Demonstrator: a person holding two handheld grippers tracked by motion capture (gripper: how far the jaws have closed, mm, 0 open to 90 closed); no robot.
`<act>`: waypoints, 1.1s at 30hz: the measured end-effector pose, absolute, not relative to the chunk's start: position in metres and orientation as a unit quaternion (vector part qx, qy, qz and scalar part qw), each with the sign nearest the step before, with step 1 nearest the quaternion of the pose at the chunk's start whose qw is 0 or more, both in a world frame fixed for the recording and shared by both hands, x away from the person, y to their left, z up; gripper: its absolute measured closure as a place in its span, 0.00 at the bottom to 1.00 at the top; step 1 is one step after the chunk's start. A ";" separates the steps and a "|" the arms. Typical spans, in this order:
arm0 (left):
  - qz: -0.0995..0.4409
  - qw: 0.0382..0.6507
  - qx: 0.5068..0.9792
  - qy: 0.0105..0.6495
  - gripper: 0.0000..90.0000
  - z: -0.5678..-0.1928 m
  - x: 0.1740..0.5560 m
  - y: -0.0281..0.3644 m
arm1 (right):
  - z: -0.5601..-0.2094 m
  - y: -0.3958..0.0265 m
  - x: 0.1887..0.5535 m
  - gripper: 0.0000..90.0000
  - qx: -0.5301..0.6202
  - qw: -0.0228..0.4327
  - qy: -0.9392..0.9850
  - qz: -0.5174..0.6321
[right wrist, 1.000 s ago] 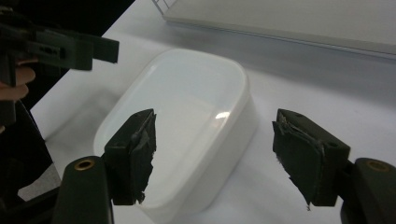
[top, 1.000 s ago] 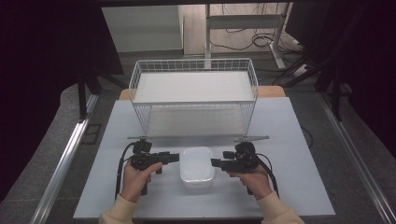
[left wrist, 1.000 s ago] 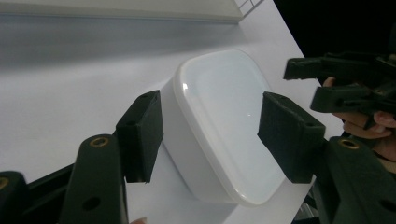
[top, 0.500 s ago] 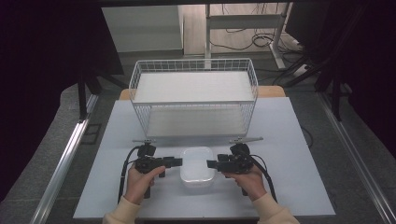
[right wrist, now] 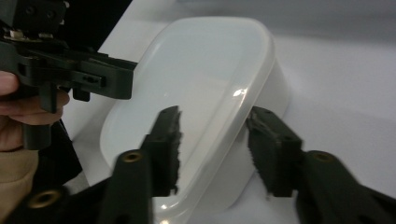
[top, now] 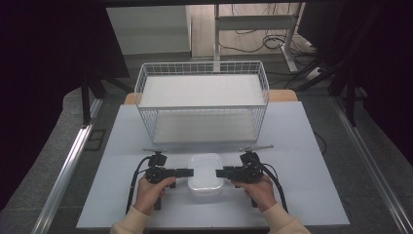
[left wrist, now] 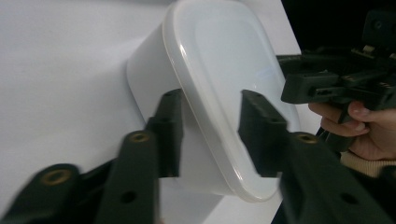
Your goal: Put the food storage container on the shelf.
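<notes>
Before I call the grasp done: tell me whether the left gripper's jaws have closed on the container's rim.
No: in the left gripper view the left gripper straddles the white container rim with gaps either side.

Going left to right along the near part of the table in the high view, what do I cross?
Left hand → left gripper → white lidded container → right gripper → right hand, all on the white table.

The lidded white container's [left wrist: 219, 88] near corner was hidden behind the left gripper's [left wrist: 210, 135] jaws, which were themselves blurred at the frame's bottom edge. The person's right hand [left wrist: 359, 126] was cut off by the picture's right edge.
</notes>
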State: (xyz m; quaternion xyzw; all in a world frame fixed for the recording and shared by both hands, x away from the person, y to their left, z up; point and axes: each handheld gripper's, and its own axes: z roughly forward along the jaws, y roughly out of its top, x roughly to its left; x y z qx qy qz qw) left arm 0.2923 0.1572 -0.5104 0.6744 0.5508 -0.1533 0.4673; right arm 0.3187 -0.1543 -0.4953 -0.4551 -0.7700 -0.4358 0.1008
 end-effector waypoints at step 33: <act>-0.063 0.509 0.702 0.494 0.88 -0.468 0.254 0.167 | -0.458 -0.163 0.288 0.89 -0.401 0.082 -0.768 -0.492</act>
